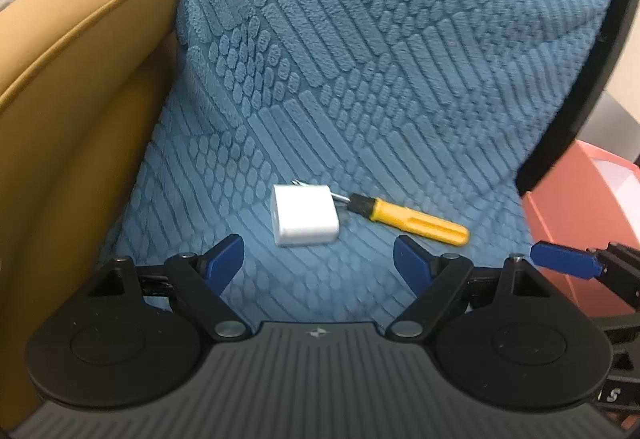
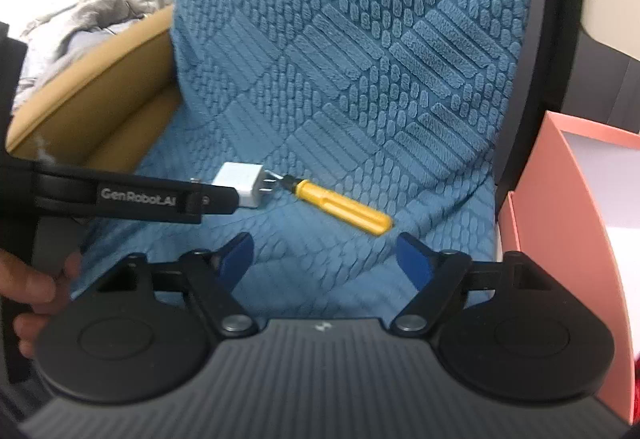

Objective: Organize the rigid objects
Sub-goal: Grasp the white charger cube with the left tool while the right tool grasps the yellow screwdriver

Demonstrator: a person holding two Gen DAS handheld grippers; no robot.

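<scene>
Screwdriver (image 1: 408,221), yellow handle, lies on the blue textured cover (image 1: 360,79) of the seat. Its long axis runs from near right to far left: handle butt near and right, metal tip far and left, touching the white charger plug (image 1: 305,215). Nearest, the left gripper (image 1: 319,259) stands wide with nothing between its jaws, short of the plug. The right gripper (image 2: 323,254) likewise stands wide and empty, short of the handle. Pink box (image 2: 576,207) sits right; tan armrest (image 1: 80,87) lies far left.

Soft, even indoor light, no hard shadows; fisheye bends the frame edges, and mild blur softens the textured blue fabric cover (image 1: 360,79).
</scene>
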